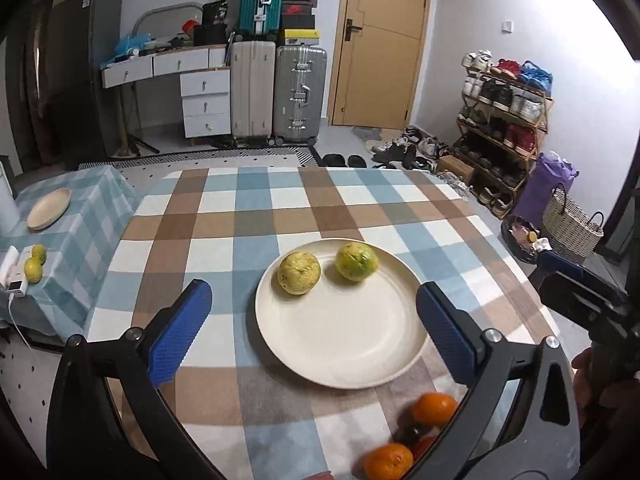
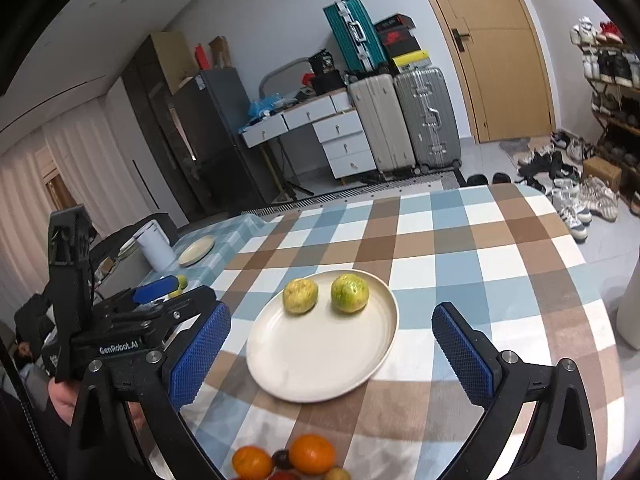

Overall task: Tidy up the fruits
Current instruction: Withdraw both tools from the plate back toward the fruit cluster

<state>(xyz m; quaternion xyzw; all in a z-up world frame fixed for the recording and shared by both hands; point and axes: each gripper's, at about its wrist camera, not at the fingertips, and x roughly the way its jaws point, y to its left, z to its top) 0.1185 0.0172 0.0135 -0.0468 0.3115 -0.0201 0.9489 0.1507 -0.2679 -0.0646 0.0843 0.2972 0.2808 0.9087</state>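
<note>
A cream plate [image 1: 344, 344] sits mid-table on the checked cloth, holding a yellow fruit [image 1: 299, 273] and a greener fruit [image 1: 356, 261] side by side at its far edge. My left gripper [image 1: 313, 294] hangs open above the plate's near side, with nothing between its blue pads. In the right wrist view the same plate [image 2: 320, 360] carries the yellow fruit [image 2: 300, 296] and the green fruit [image 2: 349, 293]. My right gripper [image 2: 331, 312] is open and empty over it. Two oranges [image 2: 311, 454] and a dark fruit [image 2: 283, 459] lie at the near table edge.
A lower side table on the left carries a small plate [image 1: 49, 208], two small yellow-green fruits [image 1: 35, 262] and a white canister [image 2: 155, 246]. A white post [image 2: 630, 312] stands at the table's right. Suitcases, drawers, a shoe rack and a woven basket [image 1: 570, 224] line the room.
</note>
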